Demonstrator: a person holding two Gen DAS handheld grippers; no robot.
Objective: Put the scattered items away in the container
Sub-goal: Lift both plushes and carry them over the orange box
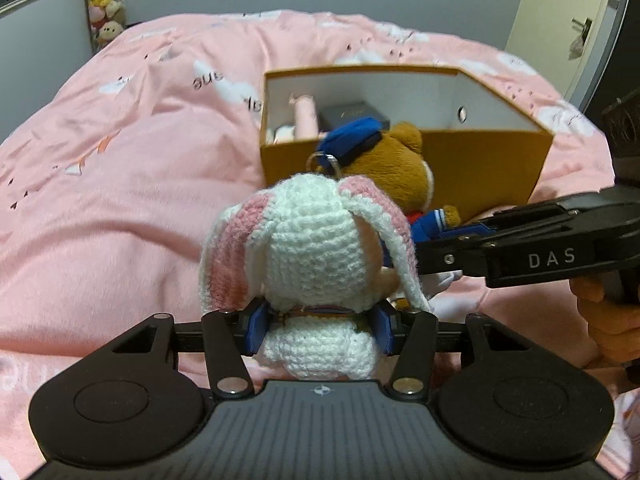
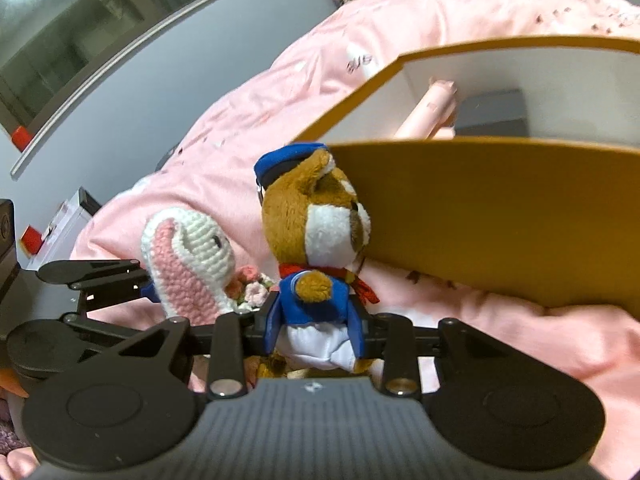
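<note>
My left gripper (image 1: 322,330) is shut on a white and pink crocheted bunny (image 1: 316,248), held at its body above the pink bed. My right gripper (image 2: 318,330) is shut on a brown plush bear in a blue sailor suit and cap (image 2: 316,240); the bear (image 1: 396,168) and the right gripper (image 1: 460,240) also show in the left wrist view, just right of the bunny. The bunny (image 2: 188,268) sits left of the bear in the right wrist view. The open orange box (image 1: 480,160) stands just behind both toys; its near wall (image 2: 500,220) is beside the bear's head.
Inside the box lie a pink tube (image 1: 304,116) and a dark flat case (image 1: 352,114). A pink quilt (image 1: 120,180) covers the bed all around. Stuffed toys (image 1: 104,0) hang by the far wall. A door (image 1: 568,20) is at the far right.
</note>
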